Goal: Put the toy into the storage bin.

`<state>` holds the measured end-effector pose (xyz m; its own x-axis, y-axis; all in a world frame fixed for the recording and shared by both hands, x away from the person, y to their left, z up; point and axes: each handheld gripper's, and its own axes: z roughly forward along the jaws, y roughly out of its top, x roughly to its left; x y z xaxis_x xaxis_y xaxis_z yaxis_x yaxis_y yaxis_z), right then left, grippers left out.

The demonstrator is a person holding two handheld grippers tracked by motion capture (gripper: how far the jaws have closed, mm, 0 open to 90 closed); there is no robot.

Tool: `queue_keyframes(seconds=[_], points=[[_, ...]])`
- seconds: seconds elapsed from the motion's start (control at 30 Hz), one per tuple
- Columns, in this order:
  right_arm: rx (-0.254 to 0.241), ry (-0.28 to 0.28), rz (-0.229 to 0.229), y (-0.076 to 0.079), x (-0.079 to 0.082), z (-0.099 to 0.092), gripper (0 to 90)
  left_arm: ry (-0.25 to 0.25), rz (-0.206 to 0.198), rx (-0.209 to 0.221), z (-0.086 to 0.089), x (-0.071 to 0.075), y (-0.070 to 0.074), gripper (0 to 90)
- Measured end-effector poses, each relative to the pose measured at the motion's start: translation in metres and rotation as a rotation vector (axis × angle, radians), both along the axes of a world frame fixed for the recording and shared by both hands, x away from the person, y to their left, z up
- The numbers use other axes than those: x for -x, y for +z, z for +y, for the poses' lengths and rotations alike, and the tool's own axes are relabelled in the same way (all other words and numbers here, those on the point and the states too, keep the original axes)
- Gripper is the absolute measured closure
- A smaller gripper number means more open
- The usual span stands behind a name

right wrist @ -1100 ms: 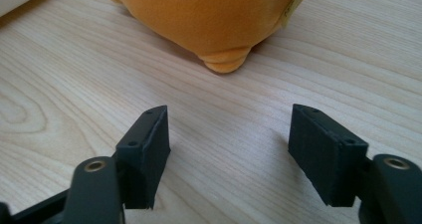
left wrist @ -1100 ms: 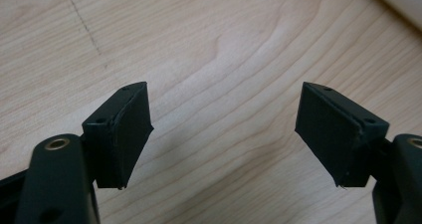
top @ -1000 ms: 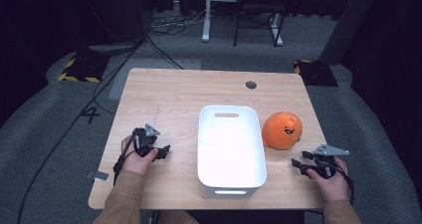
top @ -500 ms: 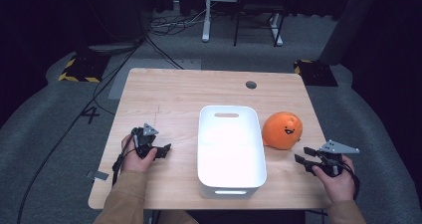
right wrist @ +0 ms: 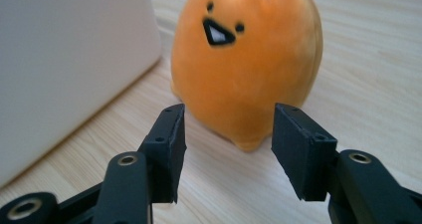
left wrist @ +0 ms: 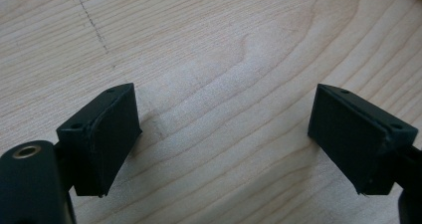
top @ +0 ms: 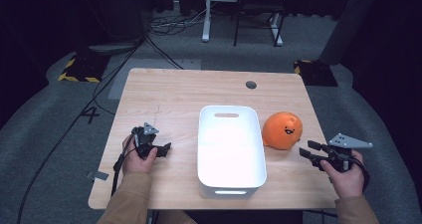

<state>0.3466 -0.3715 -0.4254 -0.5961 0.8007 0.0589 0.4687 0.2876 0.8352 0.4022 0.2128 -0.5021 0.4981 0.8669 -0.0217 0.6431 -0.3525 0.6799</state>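
Note:
An orange plush toy with a smiling face sits on the wooden table, just right of a white bin. My right gripper hovers near the table's right edge and points left at the toy. In the right gripper view the toy stands a little ahead of my right gripper. Its jaws have just been closing somewhat, are open, and hold nothing. My left gripper rests low on the left side of the table. Its jaws have just been opening and stand wide over bare wood.
The bin's white wall rises close on the left in the right gripper view. A round cable hole sits near the table's far edge. Cables, desk legs and yellow-black floor plates lie on the dark floor beyond.
My right hand has lifted its gripper off the table and the jaws stand a little narrower. The left hand has stayed in place. The toy and bin have not moved.

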Motion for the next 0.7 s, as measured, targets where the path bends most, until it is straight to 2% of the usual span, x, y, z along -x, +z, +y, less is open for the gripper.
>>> queue_keyframes(seconds=[0.17,0.47,0.6,0.7], points=[[-0.004,0.016,-0.039,0.017,-0.004,0.003,48.0,-0.001,0.000,0.000,0.000,0.000,0.000,13.2],[-0.028,0.018,-0.082,0.035,-0.015,0.006,46.7,-0.001,0.000,0.000,0.000,0.000,0.000,13.2],[0.002,0.008,-0.115,0.041,-0.018,0.010,46.3,-0.001,0.000,0.001,0.000,0.000,0.000,13.2],[0.007,0.015,-0.120,0.044,-0.024,0.015,46.3,-0.001,0.001,0.001,0.000,0.000,0.000,13.2]])
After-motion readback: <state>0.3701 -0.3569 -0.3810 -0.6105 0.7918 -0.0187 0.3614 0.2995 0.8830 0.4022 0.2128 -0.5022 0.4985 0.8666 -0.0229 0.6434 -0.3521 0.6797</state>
